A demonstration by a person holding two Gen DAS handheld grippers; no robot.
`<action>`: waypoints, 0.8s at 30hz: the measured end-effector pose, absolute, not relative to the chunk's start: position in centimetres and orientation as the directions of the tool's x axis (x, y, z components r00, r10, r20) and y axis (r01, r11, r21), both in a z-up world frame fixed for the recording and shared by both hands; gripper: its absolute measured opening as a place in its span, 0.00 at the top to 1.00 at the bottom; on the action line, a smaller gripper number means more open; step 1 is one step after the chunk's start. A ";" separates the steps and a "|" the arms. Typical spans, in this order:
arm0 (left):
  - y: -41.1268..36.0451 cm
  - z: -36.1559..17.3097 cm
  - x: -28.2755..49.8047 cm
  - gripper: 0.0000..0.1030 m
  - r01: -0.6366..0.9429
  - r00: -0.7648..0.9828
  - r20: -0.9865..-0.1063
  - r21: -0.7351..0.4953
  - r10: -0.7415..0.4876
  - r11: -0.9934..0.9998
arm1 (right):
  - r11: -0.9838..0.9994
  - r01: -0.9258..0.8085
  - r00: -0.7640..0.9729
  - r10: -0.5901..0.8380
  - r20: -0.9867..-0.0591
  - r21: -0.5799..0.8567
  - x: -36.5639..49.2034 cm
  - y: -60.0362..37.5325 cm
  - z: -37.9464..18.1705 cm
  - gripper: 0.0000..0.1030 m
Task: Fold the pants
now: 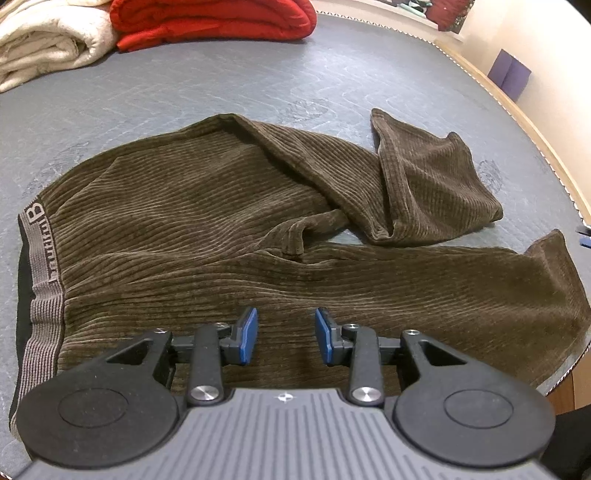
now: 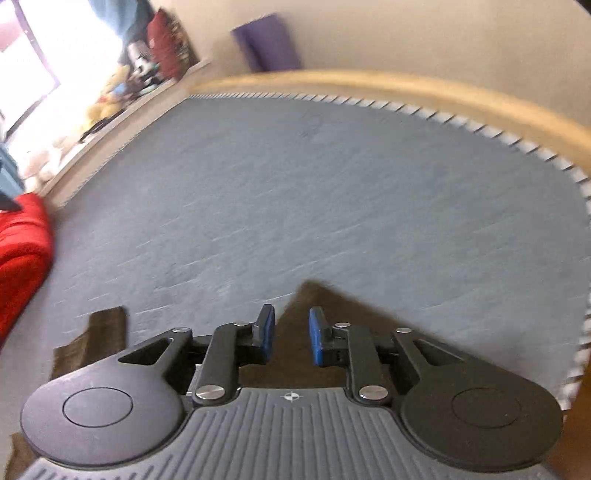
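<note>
Brown corduroy pants [image 1: 221, 206] lie flat on a grey mattress [image 1: 221, 85], the grey elastic waistband [image 1: 40, 258] at the left. The far leg [image 1: 424, 177] is doubled back on itself; the near leg [image 1: 443, 288] runs out to the right. My left gripper [image 1: 286, 321] hovers over the near leg by the hip, blue pads apart, nothing between them. The right wrist view is blurred. There my right gripper [image 2: 291, 321] stands open, and a brown corner of the pants [image 2: 317, 295] lies on the mattress [image 2: 295, 203] under the gap, untouched by the pads.
A folded red blanket [image 1: 210, 18] and a white one [image 1: 44, 44] lie at the far left of the mattress. A wooden bed frame [image 2: 406, 85] rims the far edge. A purple object [image 2: 266, 44] leans on the wall. Soft toys [image 2: 107, 103] line a sill.
</note>
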State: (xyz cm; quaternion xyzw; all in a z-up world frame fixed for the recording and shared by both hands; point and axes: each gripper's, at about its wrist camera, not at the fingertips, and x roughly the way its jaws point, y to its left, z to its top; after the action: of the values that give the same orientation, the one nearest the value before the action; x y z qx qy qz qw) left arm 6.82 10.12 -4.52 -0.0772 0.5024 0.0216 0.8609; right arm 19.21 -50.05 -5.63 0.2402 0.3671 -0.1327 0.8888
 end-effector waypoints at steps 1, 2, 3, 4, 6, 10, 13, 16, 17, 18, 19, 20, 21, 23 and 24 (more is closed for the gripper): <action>10.0 -4.6 6.9 0.63 -0.113 0.494 -0.869 -0.111 -0.041 0.987 | 0.852 0.406 0.681 -0.041 -0.731 0.331 20.1 -49.8 -6.5 0.66; 9.9 -4.6 7.0 0.63 -0.110 0.494 -0.868 -0.112 -0.043 0.988 | 0.853 0.409 0.663 -0.034 -0.748 0.324 20.9 -49.5 -7.3 0.65; 9.8 -4.6 7.1 0.62 -0.107 0.495 -0.868 -0.112 -0.045 0.988 | 0.853 0.415 0.653 -0.036 -0.756 0.317 21.5 -49.4 -7.9 0.65; 9.7 -4.7 7.3 0.62 -0.104 0.495 -0.868 -0.110 -0.044 0.988 | 0.851 0.424 0.643 -0.042 -0.765 0.309 22.3 -49.2 -8.6 0.64; 9.6 -4.8 7.5 0.62 -0.105 0.494 -0.869 -0.104 -0.038 0.989 | 0.847 0.442 0.619 -0.050 -0.784 0.296 23.4 -48.8 -9.4 0.59; 9.7 -5.2 8.0 0.62 -0.116 0.483 -0.875 -0.095 -0.027 0.989 | 0.862 0.457 0.554 -0.083 -0.828 0.219 26.1 -47.9 -11.6 0.51; 9.8 -5.6 8.4 0.62 -0.117 0.477 -0.879 -0.093 -0.026 0.989 | 0.899 0.430 0.530 -0.179 -0.829 0.081 27.6 -46.2 -12.0 0.51; 9.7 -5.8 8.7 0.62 -0.113 0.471 -0.882 -0.090 -0.026 0.989 | 0.892 0.446 0.470 -0.304 -0.829 -0.074 28.8 -44.7 -12.3 0.86; 9.6 -5.9 8.7 0.62 -0.111 0.471 -0.882 -0.090 -0.027 0.990 | 0.891 0.445 0.463 -0.319 -0.827 -0.095 29.0 -44.6 -12.4 0.90; 9.6 -5.9 8.7 0.62 -0.109 0.470 -0.882 -0.088 -0.027 0.990 | 0.885 0.457 0.466 -0.320 -0.825 -0.085 29.1 -45.0 -12.2 0.94; 9.6 -5.9 8.8 0.62 -0.109 0.470 -0.882 -0.088 -0.027 0.990 | 0.856 0.515 0.485 -0.329 -0.810 -0.040 28.9 -45.9 -11.5 0.95; 9.6 -5.9 8.7 0.62 -0.108 0.470 -0.882 -0.090 -0.029 0.990 | 0.816 0.578 0.514 -0.354 -0.782 0.011 28.5 -47.1 -10.5 0.95; 9.7 -5.9 8.7 0.62 -0.106 0.473 -0.881 -0.092 -0.031 0.990 | 0.789 0.613 0.533 -0.373 -0.759 0.043 28.3 -48.1 -9.9 0.96; 9.8 -5.8 8.4 0.62 -0.098 0.478 -0.878 -0.090 -0.033 0.991 | 0.774 0.623 0.558 -0.339 -0.758 0.112 28.1 -49.6 -10.3 0.95; 9.8 -5.8 8.3 0.62 -0.094 0.479 -0.877 -0.084 -0.029 0.992 | 0.782 0.610 0.546 -0.298 -0.783 0.127 28.1 -50.0 -11.1 0.93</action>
State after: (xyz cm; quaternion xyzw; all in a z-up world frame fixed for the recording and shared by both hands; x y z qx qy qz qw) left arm 8.29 9.85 -5.83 -0.0601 0.5100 0.0189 0.8579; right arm 28.13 -49.95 -11.15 0.1967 0.3961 -0.2648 0.8569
